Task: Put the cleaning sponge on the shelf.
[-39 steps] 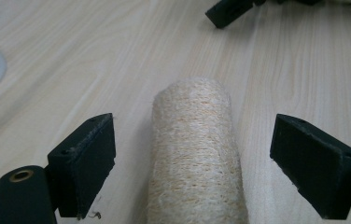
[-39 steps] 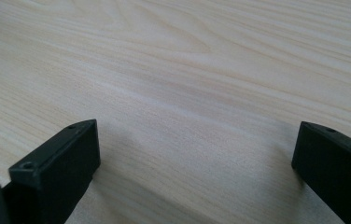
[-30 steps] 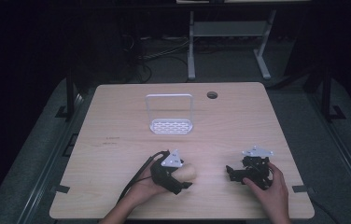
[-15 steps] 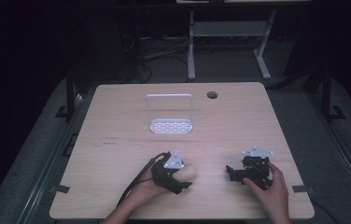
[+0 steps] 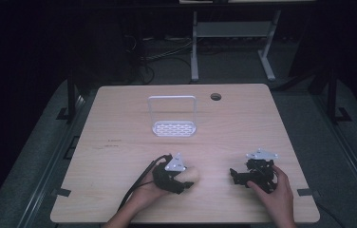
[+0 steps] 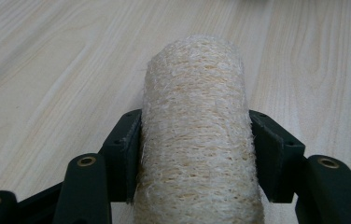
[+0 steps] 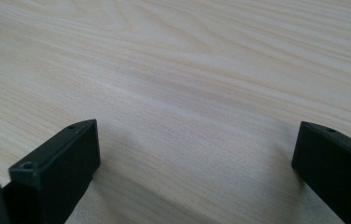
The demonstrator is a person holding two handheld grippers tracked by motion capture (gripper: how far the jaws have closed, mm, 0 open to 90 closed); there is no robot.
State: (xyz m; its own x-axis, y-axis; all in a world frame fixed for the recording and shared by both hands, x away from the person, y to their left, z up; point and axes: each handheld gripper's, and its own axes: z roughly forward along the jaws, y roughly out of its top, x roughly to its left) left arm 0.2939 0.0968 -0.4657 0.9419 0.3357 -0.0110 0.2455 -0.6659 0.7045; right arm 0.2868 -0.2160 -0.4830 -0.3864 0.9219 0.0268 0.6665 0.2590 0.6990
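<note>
A pale, fibrous loofah roll (image 6: 197,135) lies lengthwise between the jaws of my left gripper (image 6: 196,140), which press on both of its sides just above the wooden table. From the high view the same loofah roll (image 5: 189,174) shows at the front middle of the table, with the left gripper (image 5: 182,179) shut on it. My right gripper (image 5: 236,176) rests near the front right, jaws pointing left. In the right gripper view the right gripper (image 7: 197,154) stands wide open over bare wood, nothing between its jaws.
A white wire rack with a perforated base (image 5: 173,127) stands at the table's middle back. A round cable hole (image 5: 215,96) sits near the far edge. The wooden table (image 5: 119,118) has dark floor around it and a metal frame behind.
</note>
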